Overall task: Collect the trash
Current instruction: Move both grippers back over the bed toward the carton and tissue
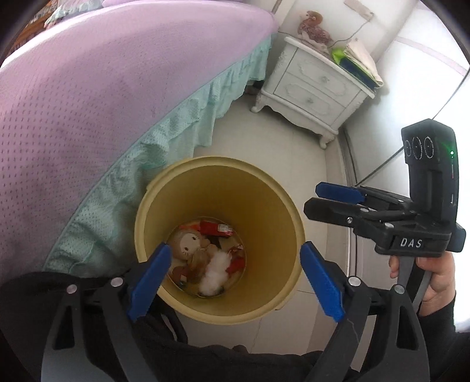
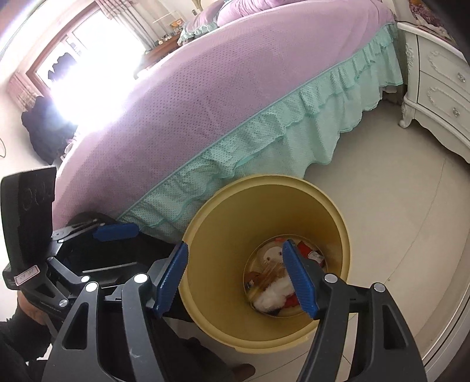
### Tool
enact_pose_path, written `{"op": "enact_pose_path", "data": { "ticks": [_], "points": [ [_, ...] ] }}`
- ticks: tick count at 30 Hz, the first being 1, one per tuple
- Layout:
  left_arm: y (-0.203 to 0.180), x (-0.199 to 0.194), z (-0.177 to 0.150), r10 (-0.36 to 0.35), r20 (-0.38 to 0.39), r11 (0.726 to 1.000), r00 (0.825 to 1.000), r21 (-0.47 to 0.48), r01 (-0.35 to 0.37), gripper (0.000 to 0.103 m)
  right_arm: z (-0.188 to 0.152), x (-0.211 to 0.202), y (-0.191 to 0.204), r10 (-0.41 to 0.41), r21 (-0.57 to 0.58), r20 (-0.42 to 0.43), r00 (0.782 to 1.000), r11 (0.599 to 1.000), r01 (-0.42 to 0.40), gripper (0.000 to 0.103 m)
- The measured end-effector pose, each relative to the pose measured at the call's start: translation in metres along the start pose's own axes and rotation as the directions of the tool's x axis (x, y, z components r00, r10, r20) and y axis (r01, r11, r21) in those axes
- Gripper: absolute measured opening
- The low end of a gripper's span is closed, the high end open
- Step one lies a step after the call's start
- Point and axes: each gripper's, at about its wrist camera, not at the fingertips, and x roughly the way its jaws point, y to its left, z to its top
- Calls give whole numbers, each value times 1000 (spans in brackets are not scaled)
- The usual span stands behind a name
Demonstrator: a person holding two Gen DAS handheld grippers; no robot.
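A yellow trash bin (image 1: 264, 188) stands on the tiled floor against the bed. At its bottom lie a plush doll (image 1: 188, 244), a white fluffy wad (image 1: 214, 276) and red wrappers (image 1: 214, 227). My left gripper (image 1: 236, 279) hangs over the bin's mouth, open, with nothing between its blue pads. My right gripper (image 2: 235, 280) is open too and holds nothing. Its left pad is outside the bin's rim (image 2: 188, 235) and its right pad is over the inside, above the white wad (image 2: 273, 295). In the left wrist view the right gripper (image 1: 329, 199) hovers to the bin's right, held by a hand (image 1: 434, 279).
A bed with a purple cover (image 1: 88, 88) and a teal frill (image 2: 264, 141) runs along the bin's left. A white nightstand (image 1: 317, 85) stands beyond, carrying a plush toy (image 1: 311, 28) and books (image 1: 358, 61). Pale floor tiles (image 2: 396, 205) lie to the right.
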Motion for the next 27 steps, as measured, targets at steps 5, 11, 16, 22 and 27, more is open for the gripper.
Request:
{"op": "enact_pose_path", "data": {
  "ticks": [5, 11, 16, 22, 27],
  "points": [
    [-1, -3, -2, 9, 5, 1000, 1000, 14, -9, 89, 1, 1, 6, 12, -13, -6, 1000, 1000, -12, 65],
    [-2, -3, -3, 9, 1, 1000, 1000, 19, -9, 89, 3, 2, 11, 7, -31, -16, 1000, 999, -8, 66],
    [-1, -5, -2, -2, 4, 1000, 1000, 19, 2, 89, 5, -2, 14, 9, -41, -10, 1000, 999, -10, 71],
    [0, -23, 1, 17, 45, 1000, 999, 17, -18, 91, 12, -14, 31, 46, -78, 27, 999, 996, -44, 75],
    [10, -65, 5, 79, 158, 997, 984, 9, -81, 93, 26, -31, 61, 114, -136, 117, 987, 986, -97, 91]
  ]
}}
